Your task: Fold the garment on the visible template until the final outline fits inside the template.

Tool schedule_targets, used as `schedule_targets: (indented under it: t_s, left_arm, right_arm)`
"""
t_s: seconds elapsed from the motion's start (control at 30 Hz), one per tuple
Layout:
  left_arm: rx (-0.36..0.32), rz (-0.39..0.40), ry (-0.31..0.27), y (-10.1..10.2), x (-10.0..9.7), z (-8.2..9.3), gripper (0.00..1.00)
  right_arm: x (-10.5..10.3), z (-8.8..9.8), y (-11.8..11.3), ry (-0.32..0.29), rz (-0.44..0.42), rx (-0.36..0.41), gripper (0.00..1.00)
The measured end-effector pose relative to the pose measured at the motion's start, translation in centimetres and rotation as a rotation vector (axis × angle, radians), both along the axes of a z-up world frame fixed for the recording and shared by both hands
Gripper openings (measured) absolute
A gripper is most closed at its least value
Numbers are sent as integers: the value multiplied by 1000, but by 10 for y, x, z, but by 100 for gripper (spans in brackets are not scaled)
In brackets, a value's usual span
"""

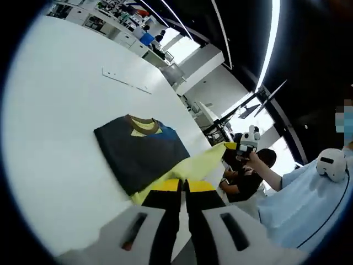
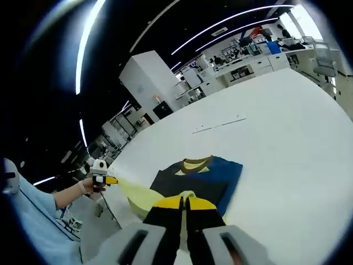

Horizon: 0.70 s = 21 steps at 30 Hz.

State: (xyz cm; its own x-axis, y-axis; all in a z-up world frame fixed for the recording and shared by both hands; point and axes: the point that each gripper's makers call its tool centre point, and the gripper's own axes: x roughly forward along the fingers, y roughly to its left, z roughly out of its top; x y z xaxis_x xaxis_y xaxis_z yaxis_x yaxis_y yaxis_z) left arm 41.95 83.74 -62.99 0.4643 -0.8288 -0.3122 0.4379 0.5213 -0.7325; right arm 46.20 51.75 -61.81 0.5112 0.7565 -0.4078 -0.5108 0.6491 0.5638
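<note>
the garment (image 1: 144,152) lies on the white tabletop (image 1: 60,132), close to its near edge. it is a t-shirt with a dark grey front, a blue panel beside it, a brown neck band and a pale yellow inside showing at the collar. the visible part is folded into a rough rectangle. a pale yellow portion (image 1: 190,168) runs out from it toward the tabletop's near edge, pulled into a taut, narrowing strip. in the right gripper view the garment (image 2: 201,175) sits in the same spot, with the yellow portion (image 2: 144,200) lifted off the edge.

the left hand-held gripper (image 1: 183,186) has its 2 yellow-tipped jaws pressed together, clenched on the yellow fabric at the garment's near side. the right hand-held gripper (image 2: 183,202) is also clenched, a thin fold of the yellow fabric caught between its jaws. each hand-held gripper also appears small in the other's view, beyond the tabletop edge, at the far end of the yellow strip.

the near hem of the garment is hidden behind the jaws in both views. a thin pale outline (image 1: 126,80) further along the tabletop is too faint to read; whether it is the template i cannot tell. a person's pale blue sleeve (image 1: 309,201) is cut off at the frame edge.
</note>
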Motion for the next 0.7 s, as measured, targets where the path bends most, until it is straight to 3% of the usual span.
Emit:
schedule_targets:
  t_s: [0.23, 0.53, 0.7]
  left_arm:
    - [-10, 96, -27, 12, 40, 1, 0]
    - [15, 201, -4, 13, 79, -19, 0]
    - [8, 261, 39, 18, 96, -32, 0]
  right_arm:
    - [40, -15, -3, 5, -42, -14, 0]
    - [77, -24, -1, -10, -78, -48, 0]
    - [93, -39, 2, -10, -84, -91, 0]
